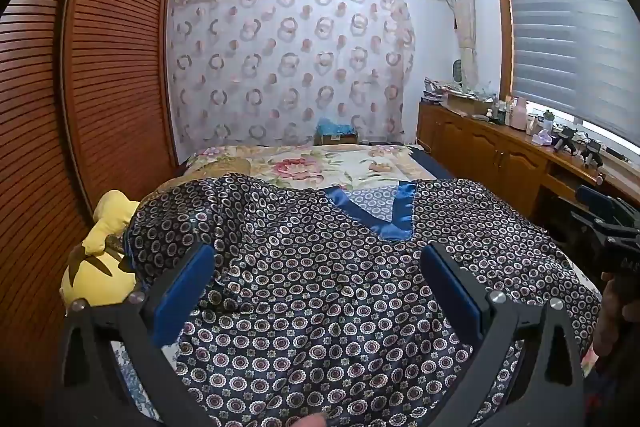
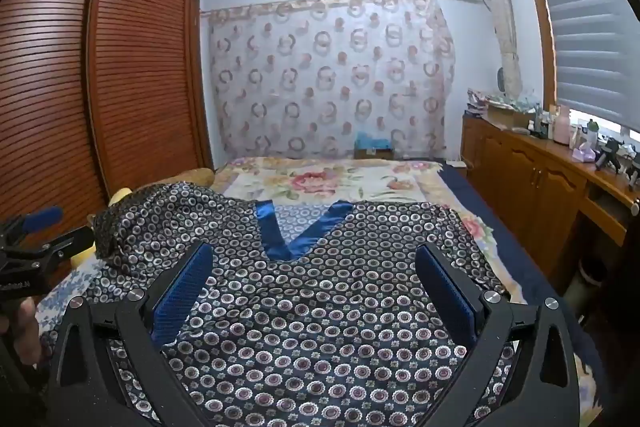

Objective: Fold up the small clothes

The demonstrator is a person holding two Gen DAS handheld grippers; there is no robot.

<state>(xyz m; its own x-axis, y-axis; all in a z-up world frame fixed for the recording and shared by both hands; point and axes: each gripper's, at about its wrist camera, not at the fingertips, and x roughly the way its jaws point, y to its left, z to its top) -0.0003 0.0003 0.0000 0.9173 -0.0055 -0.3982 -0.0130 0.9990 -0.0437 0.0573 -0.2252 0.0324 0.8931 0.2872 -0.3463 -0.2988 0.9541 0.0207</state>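
Here, left wrist view: the left tool (image 1: 318,263) hangs over the bed (image 1: 340,163) w/ its two blue-padded fingers (image 1: 182,291) spread wide, nothing between them. Below lies the garment (image 1: 320,287), a dark satin top printed w/ small ring motifs and trimmed at the V-neck w/ a blue collar band (image 1: 394,213); it is laid flat, neck pointing away from the camera, covering the near part of the bed. Its left sleeve end is bunched up beside a yellow plush toy (image 1: 100,255) at the bed's left edge. The right tool (image 1: 608,231) shows at the frame's right edge, seen side-on, jaw state unclear from this angle. Beyond: floral bedspread, louvred wardrobe (image 1: 116,67) at left, patterned curtain (image 1: 288,67) on the far wall, wooden surface (image 1: 500,131) w/ small clutter under the window.

Right wrist view: the right tool (image 2: 314,263) is likewise spread wide, blue pads (image 2: 444,291) apart, gripping nothing, held above the garment's (image 2: 320,327) front. The blue collar band (image 2: 296,231) lies just ahead, centred between the fingers. The left tool (image 2: 40,231) appears at the left edge, near the garment's crumpled left sleeve. The wardrobe (image 2: 140,67) and curtain (image 2: 332,75) sit behind.
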